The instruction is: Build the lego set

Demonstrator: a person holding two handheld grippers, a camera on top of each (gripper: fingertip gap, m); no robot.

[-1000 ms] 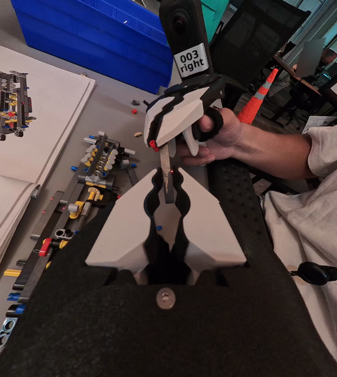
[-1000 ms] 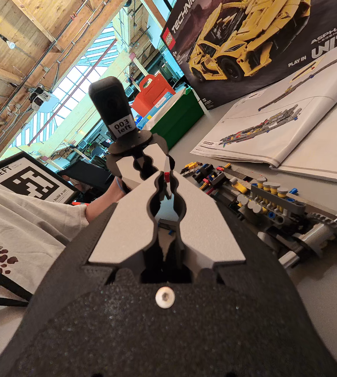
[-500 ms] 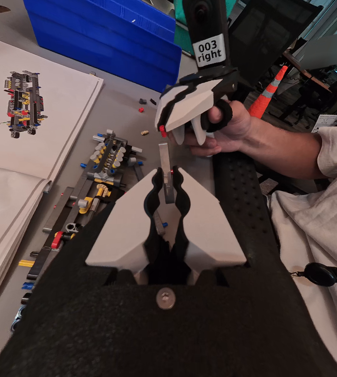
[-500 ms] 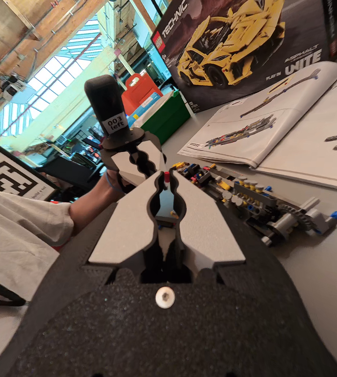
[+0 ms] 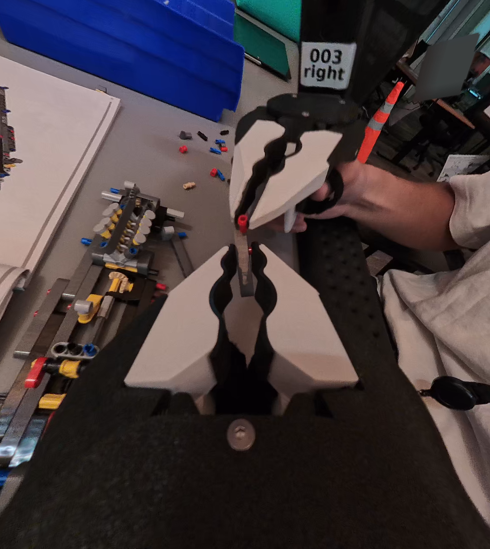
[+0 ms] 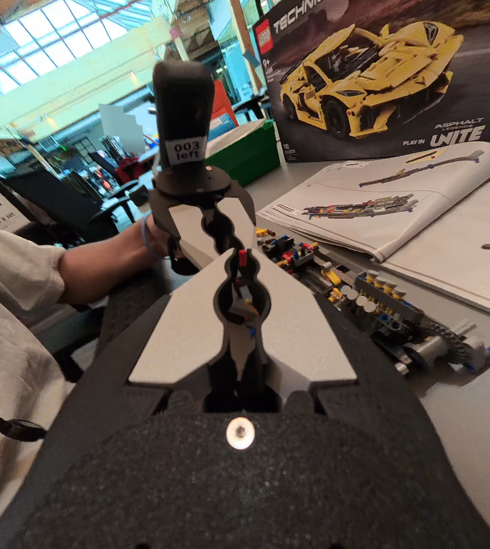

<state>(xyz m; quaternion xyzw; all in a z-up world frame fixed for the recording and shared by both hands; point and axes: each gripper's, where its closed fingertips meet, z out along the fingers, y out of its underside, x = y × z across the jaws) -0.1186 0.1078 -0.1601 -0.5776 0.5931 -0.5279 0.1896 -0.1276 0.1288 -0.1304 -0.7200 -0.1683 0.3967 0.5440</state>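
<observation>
My left gripper (image 5: 242, 248) is shut on a short grey beam (image 5: 244, 267), which stands upright between the tips. My right gripper (image 6: 241, 252) is shut on a small red pin (image 6: 242, 256). In the left wrist view the right gripper (image 5: 241, 220) comes down from above, and its red pin (image 5: 242, 222) meets the beam's top end. In the right wrist view the left gripper's fingers (image 6: 187, 219) point toward mine, their tips hidden behind my fingers. The long partly built chassis with its engine block (image 5: 125, 225) lies on the grey table; it also shows in the right wrist view (image 6: 386, 306).
The open instruction booklet (image 5: 44, 154) (image 6: 386, 208) lies beyond the chassis. A blue bin (image 5: 133, 44) and a green bin (image 6: 246, 154) stand at the back, with the set's box (image 6: 386, 74). Loose small pins (image 5: 205, 148) are scattered near the blue bin. The person's torso is close. The tips of both grippers are at nearly the same place.
The right gripper first lifted away from the beam, then came back so its red pin now sits at the beam's top end. Both grippers stayed shut.
</observation>
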